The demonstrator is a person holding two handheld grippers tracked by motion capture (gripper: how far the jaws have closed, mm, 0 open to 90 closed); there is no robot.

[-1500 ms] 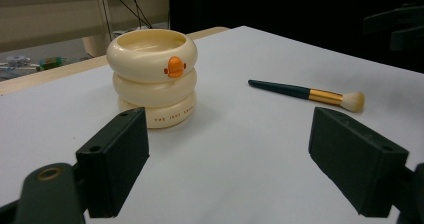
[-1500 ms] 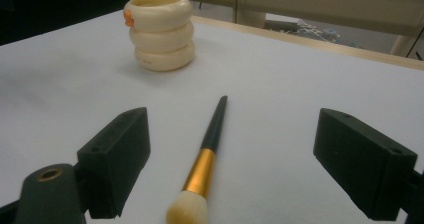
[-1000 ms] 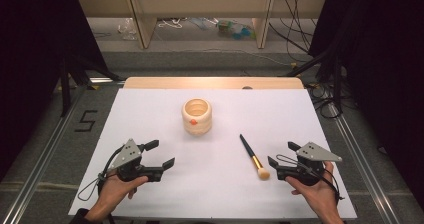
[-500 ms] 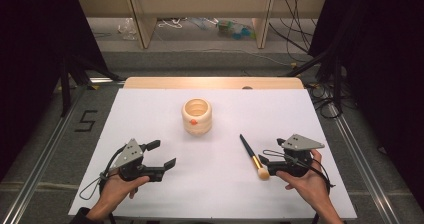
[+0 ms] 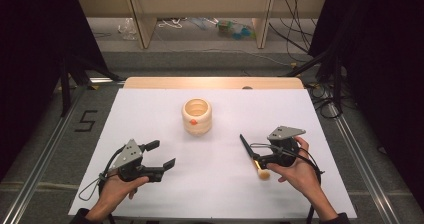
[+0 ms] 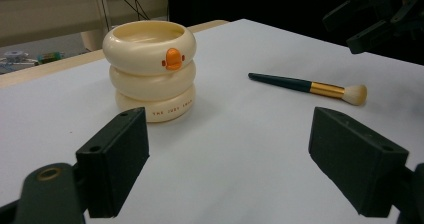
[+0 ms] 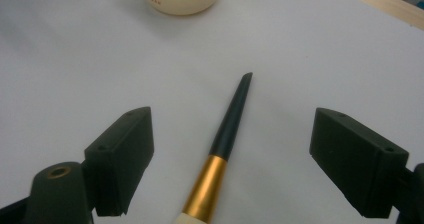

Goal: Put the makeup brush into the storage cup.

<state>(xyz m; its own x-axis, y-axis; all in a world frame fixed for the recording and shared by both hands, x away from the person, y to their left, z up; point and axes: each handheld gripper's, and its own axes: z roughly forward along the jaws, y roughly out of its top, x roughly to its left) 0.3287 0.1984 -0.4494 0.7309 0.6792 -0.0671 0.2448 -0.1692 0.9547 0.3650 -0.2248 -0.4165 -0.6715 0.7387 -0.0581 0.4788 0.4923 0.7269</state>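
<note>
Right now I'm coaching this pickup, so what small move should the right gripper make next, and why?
Probably lower the right gripper slightly and shut it on the dark-handled makeup brush with the gold ferrule. The jaws stand wide open on either side of the handle, and the brush lies flat on the white table cover, ungripped.

Overhead forward-down; two low jaw-level close-ups

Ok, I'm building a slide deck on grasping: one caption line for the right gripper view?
Open right gripper straddles the makeup brush lying flat on the white table, jaws not touching it.
</note>
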